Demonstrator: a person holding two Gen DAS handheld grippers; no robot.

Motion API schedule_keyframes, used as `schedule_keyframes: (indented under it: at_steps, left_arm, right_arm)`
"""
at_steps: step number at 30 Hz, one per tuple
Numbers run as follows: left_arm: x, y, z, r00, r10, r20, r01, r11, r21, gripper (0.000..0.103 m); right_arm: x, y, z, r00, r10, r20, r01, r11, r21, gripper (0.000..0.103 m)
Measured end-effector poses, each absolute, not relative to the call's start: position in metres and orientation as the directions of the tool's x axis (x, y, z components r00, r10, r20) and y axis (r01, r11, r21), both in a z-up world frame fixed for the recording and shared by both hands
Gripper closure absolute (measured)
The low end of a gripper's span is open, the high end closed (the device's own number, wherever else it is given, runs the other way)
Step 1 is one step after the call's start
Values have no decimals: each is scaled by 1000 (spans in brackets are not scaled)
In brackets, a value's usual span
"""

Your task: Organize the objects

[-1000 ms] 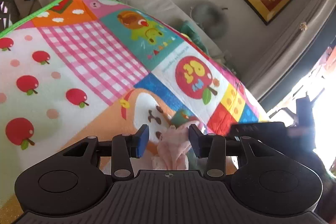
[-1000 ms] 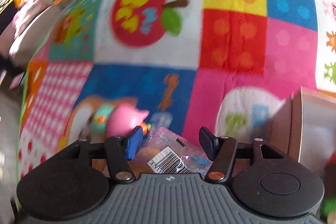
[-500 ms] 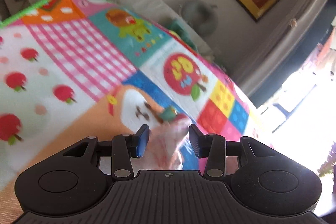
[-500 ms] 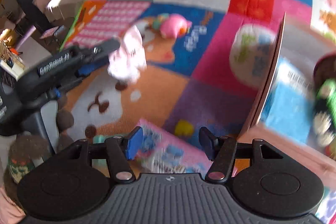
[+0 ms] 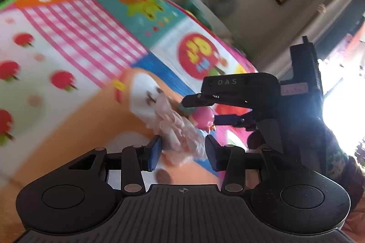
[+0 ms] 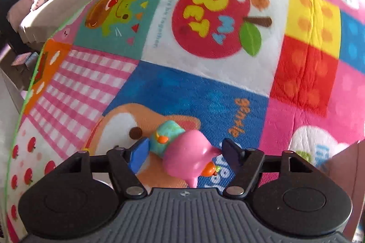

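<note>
1. The play mat (image 6: 205, 88) fills both views with bright patches. The left wrist view smears it with motion blur, and the tool bodies cut off its near edge in both views.
2. A sofa (image 6: 68, 6) runs along the mat's far side. Soft toys lie on it, too small and blurred to name.
3. A cardboard box (image 6: 346, 165) enters the right wrist view at the lower right. Only one brown flap shows, and its inside is out of frame.
4. The right tongs (image 6: 182, 151) point steeply down at the mat, jaws partly spread. The pink pig toy (image 6: 189, 158) lies on the mat between them; its snout end seems to touch the right pad while the left pad stands clear, so no firm grip shows.
5. The left tongs (image 5: 183, 153) are narrowed around a pale pink cloth (image 5: 178, 131). The cloth sits between the blue pads, but blur hides whether both press it.
6. In the left view the right tool hides most of the pig.
7. A teal toy (image 6: 166, 134) lies against the pig's back; its shape is hard to read.
</note>
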State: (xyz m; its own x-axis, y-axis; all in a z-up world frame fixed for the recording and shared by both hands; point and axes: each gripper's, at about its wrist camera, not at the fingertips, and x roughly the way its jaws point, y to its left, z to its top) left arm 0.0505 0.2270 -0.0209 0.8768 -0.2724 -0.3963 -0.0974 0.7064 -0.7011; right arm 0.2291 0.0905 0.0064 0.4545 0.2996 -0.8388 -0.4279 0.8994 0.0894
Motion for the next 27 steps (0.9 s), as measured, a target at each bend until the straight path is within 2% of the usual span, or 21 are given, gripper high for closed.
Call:
schedule_keyframes:
  at_steps: [4, 10, 13, 16, 19, 22, 23, 27]
  left_arm:
    - [55, 215, -22, 848, -398, -350, 11, 674, -739, 58]
    - [55, 189, -14, 793, -516, -323, 147, 677, -721, 58]
    - [47, 170, 8, 798, -492, -348, 182, 748, -639, 58]
    - [29, 152, 37, 795, -491, -356, 252, 801, -542, 58]
    - [1, 137, 55, 781, -471, -409, 287, 853, -435, 58]
    - [-32, 136, 54, 777, -430, -461, 259, 885, -388, 58]
    - [-43, 138, 52, 774, -425, -469, 252, 887, -387, 58]
    - [-78, 133, 42, 748, -413, -519, 266, 904, -335, 58]
  right_arm:
    - [191, 51, 23, 465, 314, -828, -450, 889, 84, 44]
    - [76, -51, 76, 547, 406, -732, -493, 863, 110, 44]
    - [28, -101, 80, 596, 385, -704, -440, 891, 114, 44]
    - [-1, -138, 60, 635, 318, -704, -359, 928, 96, 44]
    - [-13, -163, 34, 671, 252, -697, -278, 957, 78, 43]
    - [-24, -179, 18, 712, 231, -663, -243, 967, 75, 33]
    - [-29, -185, 14, 720, 239, -651, -237, 967, 93, 27]
    - [-45, -202, 3, 734, 293, -613, -227, 956, 185, 20]
